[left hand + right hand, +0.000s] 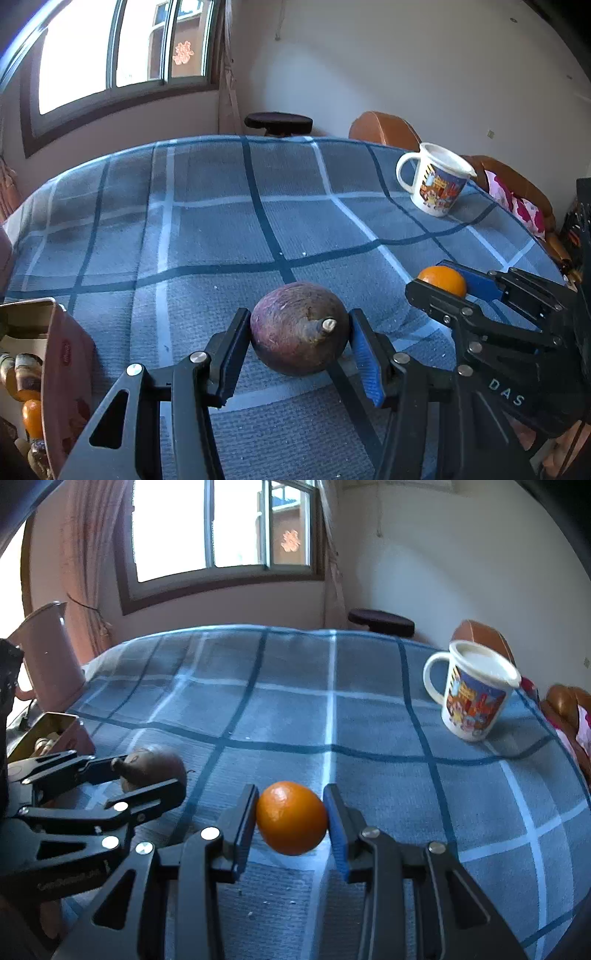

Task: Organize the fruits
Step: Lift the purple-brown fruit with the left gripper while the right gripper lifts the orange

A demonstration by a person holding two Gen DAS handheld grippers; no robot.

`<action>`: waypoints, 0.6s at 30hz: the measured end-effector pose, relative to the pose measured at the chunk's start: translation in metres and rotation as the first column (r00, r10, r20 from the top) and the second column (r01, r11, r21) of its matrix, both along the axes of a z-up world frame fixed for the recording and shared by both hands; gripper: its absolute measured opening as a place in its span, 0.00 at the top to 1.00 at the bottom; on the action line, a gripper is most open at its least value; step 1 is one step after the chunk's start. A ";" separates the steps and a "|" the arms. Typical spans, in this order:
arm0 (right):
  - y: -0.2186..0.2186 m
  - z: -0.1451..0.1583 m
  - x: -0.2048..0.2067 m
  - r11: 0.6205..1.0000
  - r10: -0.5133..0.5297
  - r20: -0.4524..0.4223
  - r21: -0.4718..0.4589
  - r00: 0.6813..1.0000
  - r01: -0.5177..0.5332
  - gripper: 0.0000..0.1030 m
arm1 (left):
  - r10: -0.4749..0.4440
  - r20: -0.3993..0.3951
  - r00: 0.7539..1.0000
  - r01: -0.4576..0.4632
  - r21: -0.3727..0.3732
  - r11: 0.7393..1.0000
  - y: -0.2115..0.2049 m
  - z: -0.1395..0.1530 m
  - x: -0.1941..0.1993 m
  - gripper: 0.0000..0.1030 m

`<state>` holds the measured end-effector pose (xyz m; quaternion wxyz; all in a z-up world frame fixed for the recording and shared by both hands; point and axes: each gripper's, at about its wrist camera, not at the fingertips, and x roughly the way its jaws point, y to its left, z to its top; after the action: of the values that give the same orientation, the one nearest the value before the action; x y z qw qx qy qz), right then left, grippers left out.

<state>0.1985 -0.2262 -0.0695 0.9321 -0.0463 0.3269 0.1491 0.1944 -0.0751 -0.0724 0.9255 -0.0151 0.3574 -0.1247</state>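
Left wrist view: the left gripper (300, 345) pinches a purple-brown passion fruit (299, 328) at lower centre of the frame, both pads pressed against its sides, its stub of stem pointing toward the camera. At the right edge the right gripper (443, 282) clamps a small orange (442, 280). In the lower left corner stands an open pink tin box (64, 362) with orange fruit inside. A white cartoon-print mug (434, 181) sits at upper right on the blue checked tablecloth (221, 229).

Right wrist view: the right gripper (291, 825) squeezes the orange (291, 818) at lower centre, pads touching both sides. At left, the left gripper (147, 775) grips the passion fruit (155, 766), with the tin box (70, 731) just beyond it and a pink jug (48, 653) at the upper left. The mug (472, 690) stands at right on the tablecloth (295, 709).
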 end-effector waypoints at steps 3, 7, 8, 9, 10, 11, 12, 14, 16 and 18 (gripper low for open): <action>0.002 0.002 -0.003 1.000 0.008 0.017 0.000 1.000 -0.008 0.62 | 0.005 0.025 1.000 -0.005 0.000 1.000 0.001 0.003 -0.004 0.46; 0.002 0.005 -0.008 1.000 0.022 0.045 0.009 0.999 -0.022 0.62 | 0.023 0.063 0.998 -0.022 -0.005 1.000 0.004 0.007 -0.009 0.46; 0.002 0.006 -0.010 1.000 0.023 0.053 0.010 0.998 -0.024 0.62 | 0.028 0.076 0.997 -0.027 -0.010 1.000 0.005 0.009 -0.011 0.46; 0.001 0.007 -0.012 1.000 0.026 0.062 0.013 0.998 -0.027 0.62 | 0.029 0.084 0.996 -0.028 -0.012 1.000 0.005 0.010 -0.012 0.46; 0.001 0.008 -0.013 0.999 0.029 0.071 0.017 0.997 -0.030 0.62 | 0.031 0.091 0.995 -0.030 -0.012 0.999 0.006 0.011 -0.013 0.46; 0.001 0.009 -0.015 0.999 0.032 0.082 0.021 0.996 -0.033 0.62 | 0.034 0.099 0.994 -0.033 -0.010 0.999 0.006 0.012 -0.015 0.46; 0.001 0.010 -0.016 0.999 0.032 0.089 0.022 0.996 -0.035 0.62 | 0.037 0.107 0.994 -0.036 -0.007 0.999 0.005 0.012 -0.016 0.46; 0.002 0.011 -0.018 0.999 0.033 0.102 0.023 0.994 -0.036 0.62 | 0.040 0.122 0.992 -0.040 -0.001 0.999 0.005 0.014 -0.018 0.46; 0.002 0.013 -0.020 0.999 0.036 0.115 0.024 0.993 -0.039 0.62 | 0.045 0.137 0.990 -0.046 0.004 0.999 0.005 0.016 -0.021 0.46; 0.002 0.013 -0.022 0.999 0.039 0.127 0.026 0.991 -0.042 0.62 | 0.048 0.157 0.987 -0.050 0.009 0.999 0.004 0.017 -0.024 0.46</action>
<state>0.1762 -0.2242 -0.0562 0.9482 -0.0489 0.2640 0.1695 0.1703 -0.0710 -0.0549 0.9535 -0.0083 0.2841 -0.1005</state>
